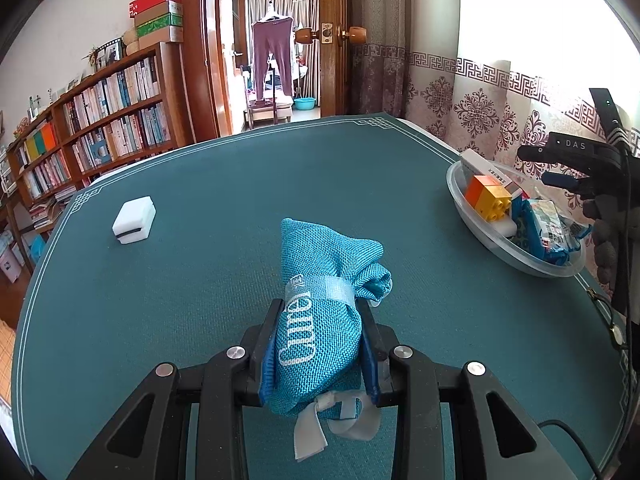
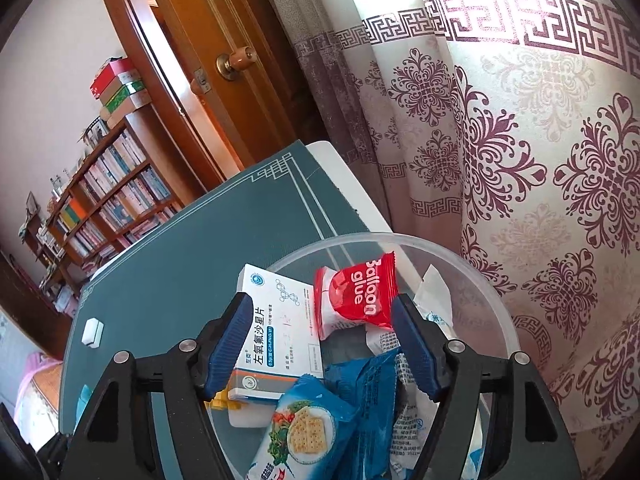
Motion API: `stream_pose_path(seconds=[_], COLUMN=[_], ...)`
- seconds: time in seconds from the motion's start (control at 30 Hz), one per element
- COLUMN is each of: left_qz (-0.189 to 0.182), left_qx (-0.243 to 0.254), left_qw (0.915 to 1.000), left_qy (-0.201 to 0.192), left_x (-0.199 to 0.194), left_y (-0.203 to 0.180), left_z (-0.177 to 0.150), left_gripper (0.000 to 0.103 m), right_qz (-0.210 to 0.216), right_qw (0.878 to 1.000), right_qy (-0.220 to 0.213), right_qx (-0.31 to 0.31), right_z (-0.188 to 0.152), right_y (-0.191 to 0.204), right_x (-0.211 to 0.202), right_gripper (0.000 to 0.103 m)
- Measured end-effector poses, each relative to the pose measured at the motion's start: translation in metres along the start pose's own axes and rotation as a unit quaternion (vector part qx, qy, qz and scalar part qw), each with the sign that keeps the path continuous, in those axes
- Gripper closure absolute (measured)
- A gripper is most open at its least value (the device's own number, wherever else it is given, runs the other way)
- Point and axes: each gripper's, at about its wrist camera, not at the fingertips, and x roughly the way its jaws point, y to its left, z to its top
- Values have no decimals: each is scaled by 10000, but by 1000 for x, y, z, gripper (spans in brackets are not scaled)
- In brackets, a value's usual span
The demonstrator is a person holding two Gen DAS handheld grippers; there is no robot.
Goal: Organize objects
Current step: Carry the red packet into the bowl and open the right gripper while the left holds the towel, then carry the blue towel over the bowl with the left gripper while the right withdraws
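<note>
My left gripper (image 1: 320, 304) is shut on a blue mesh pouch (image 1: 320, 248) with white lettering, held just over the teal table mat (image 1: 192, 280). At the right stands a clear plastic bowl (image 1: 520, 260) with an orange-and-yellow brick (image 1: 488, 196) and packets in it. My right gripper (image 2: 322, 300) hangs open over that bowl (image 2: 400, 236). A red "Balloon glue" packet (image 2: 356, 292) lies between its fingers, with a wide gap at the left finger. A white medicine box (image 2: 280, 332) and a blue cracker packet (image 2: 304, 428) lie below. The right gripper (image 1: 540, 166) also shows in the left wrist view.
A small white box (image 1: 134, 220) sits alone on the mat at the far left, also seen as the white box (image 2: 93, 333) in the right wrist view. A patterned curtain (image 2: 500, 140) hangs close behind the bowl. A bookshelf (image 1: 100, 128) and an open door (image 1: 336, 40) lie beyond the table.
</note>
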Motion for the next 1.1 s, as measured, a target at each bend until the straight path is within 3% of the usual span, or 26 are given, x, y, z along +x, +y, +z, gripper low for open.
stream_pose_path(seconds=[0.57,1.1], left_qz=[-306,-829], left_qx=[267,643], left_qw=[9990,9937], left_qy=[-181,-407], left_x=[-10,-14], left_y=[-41,-122], left_z=[22,75], left_gripper=[68,67], right_qz=[-36,220], right_qw=[9957,9972], right_qy=[-444,-185], right_qx=[-815,-693], right_z=[-62,-105], right_y=[8,-27], right_x=[-82,-106], right_gripper=[30,30])
